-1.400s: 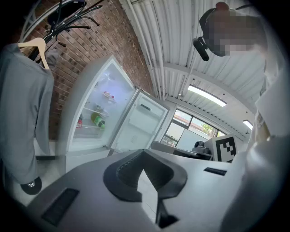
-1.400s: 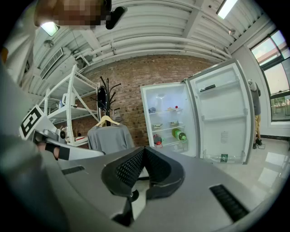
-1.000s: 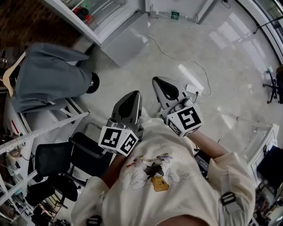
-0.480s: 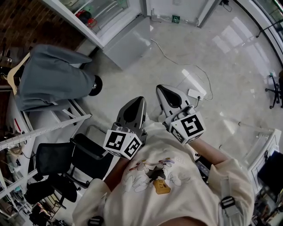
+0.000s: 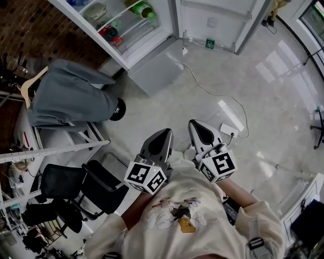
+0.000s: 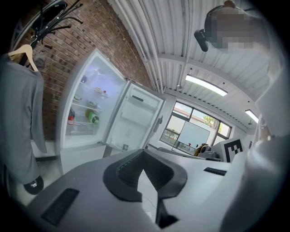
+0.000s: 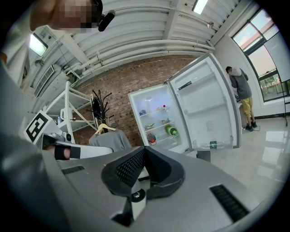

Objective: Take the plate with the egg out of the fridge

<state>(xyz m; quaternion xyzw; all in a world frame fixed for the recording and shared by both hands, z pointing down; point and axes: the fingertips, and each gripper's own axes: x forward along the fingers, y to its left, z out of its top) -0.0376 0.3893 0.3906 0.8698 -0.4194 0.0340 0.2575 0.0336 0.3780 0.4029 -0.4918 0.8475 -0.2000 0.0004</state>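
The white fridge (image 5: pixel 152 71) stands open at the top of the head view, its door (image 5: pixel 217 20) swung to the right. On its lit shelves I see a green bottle (image 5: pixel 142 9), a red thing (image 5: pixel 107 33) and a pale dish (image 5: pixel 96 11); no egg can be made out. Both gripper views show the same fridge (image 6: pixel 88 108) (image 7: pixel 156 120) a few steps ahead. My left gripper (image 5: pixel 161 132) (image 6: pixel 144 154) and right gripper (image 5: pixel 198 125) (image 7: pixel 144 150) are held side by side in front of my chest, pointing at the fridge. Both are shut and hold nothing.
A grey jacket on a wooden hanger (image 5: pixel 66 96) hangs left of the fridge. Black chairs (image 5: pixel 76 187) and a white rack (image 5: pixel 50 152) fill the left. A white cable and power strip (image 5: pixel 228 129) lie on the glossy floor. A person (image 7: pixel 240 95) stands beyond the fridge door.
The fridge has come further into the head view, its shelves now showing. Both grippers sit lower in that picture, still side by side and shut.
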